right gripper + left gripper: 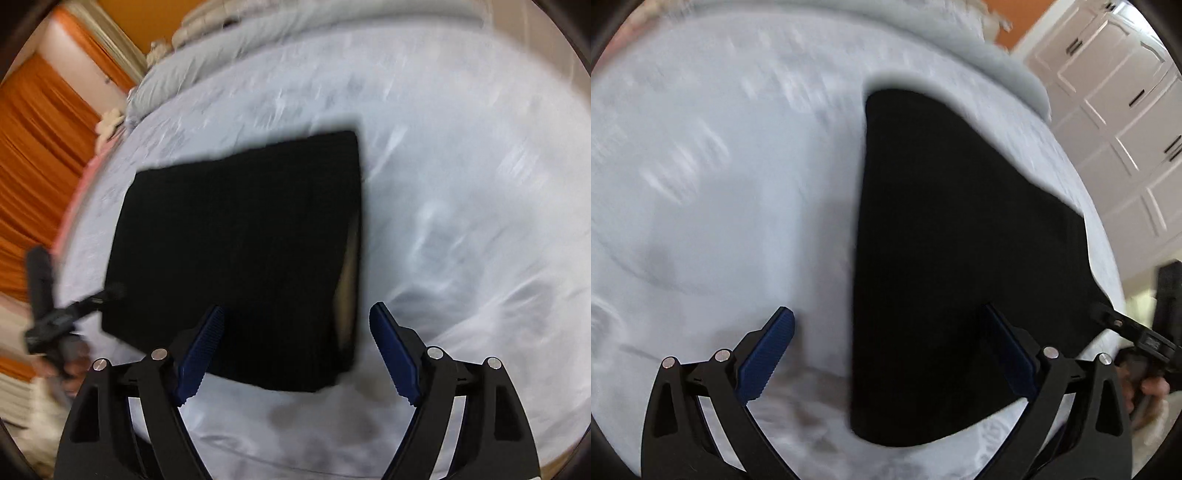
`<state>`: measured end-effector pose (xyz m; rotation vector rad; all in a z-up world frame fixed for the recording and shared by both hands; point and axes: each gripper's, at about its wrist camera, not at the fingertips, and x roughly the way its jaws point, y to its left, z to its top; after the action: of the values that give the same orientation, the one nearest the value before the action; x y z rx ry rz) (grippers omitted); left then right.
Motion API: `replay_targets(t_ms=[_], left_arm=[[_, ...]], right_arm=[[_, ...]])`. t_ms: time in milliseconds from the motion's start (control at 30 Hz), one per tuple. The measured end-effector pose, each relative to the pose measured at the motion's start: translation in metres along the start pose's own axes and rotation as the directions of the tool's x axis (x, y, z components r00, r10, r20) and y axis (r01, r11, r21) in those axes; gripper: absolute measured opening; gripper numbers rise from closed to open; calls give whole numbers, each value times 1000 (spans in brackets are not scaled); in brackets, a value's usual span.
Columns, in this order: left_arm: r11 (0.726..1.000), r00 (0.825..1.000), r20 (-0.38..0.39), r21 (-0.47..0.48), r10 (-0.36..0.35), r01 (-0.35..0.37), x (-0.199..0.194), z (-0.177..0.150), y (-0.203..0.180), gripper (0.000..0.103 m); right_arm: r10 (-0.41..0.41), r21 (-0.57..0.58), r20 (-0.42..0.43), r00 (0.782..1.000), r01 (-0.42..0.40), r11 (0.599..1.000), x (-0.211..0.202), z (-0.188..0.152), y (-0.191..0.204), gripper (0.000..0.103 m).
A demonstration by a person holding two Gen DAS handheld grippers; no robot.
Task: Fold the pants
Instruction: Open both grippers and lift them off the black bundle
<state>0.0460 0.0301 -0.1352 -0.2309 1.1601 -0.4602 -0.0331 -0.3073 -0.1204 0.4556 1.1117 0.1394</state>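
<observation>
The pants (960, 266) lie on the bed (720, 184) as a flat, dark, folded block, black all over with no folds or seams readable because both views are blurred. In the left wrist view the block is wide at the near end and narrows toward the far end, with its straight left edge running away from the camera and its right edge near the side of the bed. In the right wrist view the pants (240, 251) look roughly square, and along their right edge a thin paler strip shows between the layers.

The left gripper (886, 350) hangs above the bed with its fingers (768, 354) spread wide and holding nothing; the left blue pad is over the pale sheet, the right one over the near part of the pants. The right gripper (295, 350) also has its fingers (201, 354) released and wide apart, empty, with the near right corner of the pants showing between them.

Each camera catches the other gripper at the edge of its picture, held in a hand, close to the pants' near side edge; whether it touches the cloth cannot be told.

A rolled grey blanket (229, 48) lies along the far end of the bed. White panelled cupboards (1115, 110) stand beside the bed, and orange curtains (40, 155) hang on the other side.
</observation>
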Motion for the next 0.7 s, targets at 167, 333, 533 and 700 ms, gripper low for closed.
replay_targets(t_ms=[167, 333, 533, 700], left_arm=[[996, 994, 84, 56, -67, 62, -25, 3, -12, 28], [993, 977, 210, 118, -28, 4, -89, -11, -8, 30], [961, 954, 249, 176, 166, -213, -75, -29, -11, 44], [906, 813, 536, 188, 229, -379, -114, -5, -59, 77]], right_arm=[[69, -14, 34, 997, -68, 998, 7, 1, 20, 39], [134, -171, 93, 987, -117, 978, -20, -11, 56, 43], [-30, -91, 102, 994, 39, 995, -22, -12, 40, 58], [-36, -184, 388, 921, 116, 976, -64, 9, 87, 0]])
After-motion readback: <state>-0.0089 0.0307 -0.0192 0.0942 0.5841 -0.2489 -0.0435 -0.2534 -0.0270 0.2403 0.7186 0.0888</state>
